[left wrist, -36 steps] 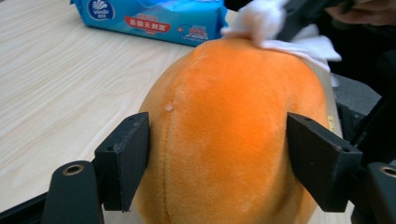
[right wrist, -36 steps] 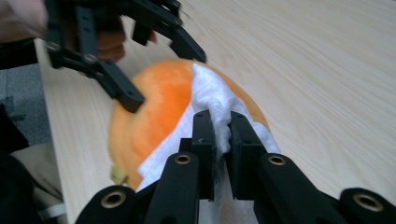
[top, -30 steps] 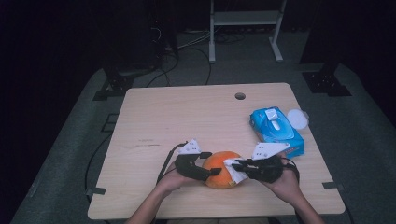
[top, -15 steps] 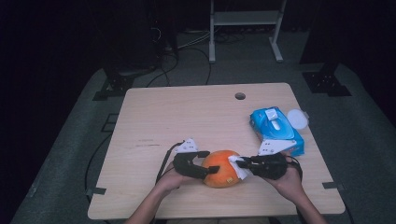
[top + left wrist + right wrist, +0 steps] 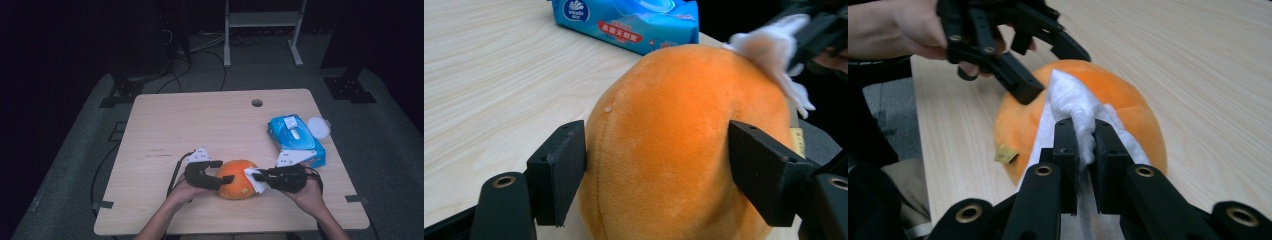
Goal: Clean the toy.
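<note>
A round orange plush toy (image 5: 237, 179), soft velvety fabric shaped like a fruit, sits on the pale wooden table (image 5: 210, 125) close to its near edge, between the person's two hands. The left gripper (image 5: 220, 172) has its jaws spread around the toy's flank and pressing on both sides, steadying it; the right gripper (image 5: 255, 176) has its jaws pressed together on a bunched white wet wipe (image 5: 1075, 107), which lies against the top of the toy on the far side from the left gripper. The toy looks light and squashy, so I'd expect it to give under the pads and roll or slide if it were rubbed without that hold; the broad middle where the left jaws sit seems the right place to grip it, clear of the small yellow tag (image 5: 1006, 154) low on its side. The wipe is limp and should drag easily over the pile. The blue pack of wet wipes (image 5: 295, 140) lies near on the right; the front edge is close, but there is plenty of bare table behind.
</note>
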### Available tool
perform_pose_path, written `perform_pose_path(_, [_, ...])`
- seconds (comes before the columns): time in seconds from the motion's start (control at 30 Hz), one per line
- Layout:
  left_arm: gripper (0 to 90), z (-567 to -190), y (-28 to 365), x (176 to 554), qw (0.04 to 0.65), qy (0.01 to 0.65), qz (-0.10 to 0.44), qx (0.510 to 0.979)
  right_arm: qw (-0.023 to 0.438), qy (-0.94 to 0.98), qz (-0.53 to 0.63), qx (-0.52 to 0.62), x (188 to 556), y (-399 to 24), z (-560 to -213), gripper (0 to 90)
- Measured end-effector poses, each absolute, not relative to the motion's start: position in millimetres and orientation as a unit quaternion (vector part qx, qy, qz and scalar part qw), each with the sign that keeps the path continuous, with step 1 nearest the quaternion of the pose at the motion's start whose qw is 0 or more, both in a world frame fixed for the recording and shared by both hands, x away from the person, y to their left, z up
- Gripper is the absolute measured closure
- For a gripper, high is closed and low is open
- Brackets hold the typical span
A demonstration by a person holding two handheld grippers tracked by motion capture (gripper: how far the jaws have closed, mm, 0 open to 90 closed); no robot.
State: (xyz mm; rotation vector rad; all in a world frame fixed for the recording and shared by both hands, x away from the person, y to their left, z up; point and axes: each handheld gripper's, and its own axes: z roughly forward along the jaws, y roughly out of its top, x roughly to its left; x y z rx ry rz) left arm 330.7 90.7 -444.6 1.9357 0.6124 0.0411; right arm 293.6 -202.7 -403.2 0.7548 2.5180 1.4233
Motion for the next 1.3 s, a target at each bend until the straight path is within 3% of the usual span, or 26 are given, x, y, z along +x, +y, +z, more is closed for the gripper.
perform_pose_path(0.27, [21.1,-437,78,316,0.513,0.177,0.009,0.840,0.066,0.835,0.459,0.297,307,-221,-415,81.5])
perform_pose_path(0.57, [19.3,-439,83,318,0.516,0.179,-0.008,0.838,0.068,0.835,0.464,0.289,305,-215,-412,81.4])
perform_pose_path(0.8, [5.0,-441,74,324,0.515,0.207,0.012,0.832,0.053,0.835,0.466,0.289,308,-219,-415,81.3])
perform_pose_path(0.87, [6.1,-450,70,326,0.518,0.221,-0.016,0.826,0.052,0.834,0.466,0.291,309,-218,-415,81.3])
perform_pose_path(0.93, [17.6,-448,70,323,0.520,0.216,-0.004,0.827,0.054,0.834,0.465,0.292,310,-217,-414,81.5])
perform_pose_path(1.0, [26.3,-440,71,319,0.529,0.204,0.026,0.823,0.057,0.831,0.468,0.296,310,-218,-413,81.9])
perform_pose_path(1.07, [29.6,-432,69,314,0.531,0.185,0.080,0.823,0.065,0.825,0.474,0.302,310,-219,-410,81.9])
perform_pose_path(1.17, [28.7,-428,67,309,0.515,0.160,0.127,0.832,0.067,0.816,0.486,0.307,311,-220,-408,81.9])
perform_pose_path(1.3, [20.6,-440,69,312,0.496,0.138,0.080,0.853,0.054,0.828,0.468,0.304,314,-214,-418,81.6])
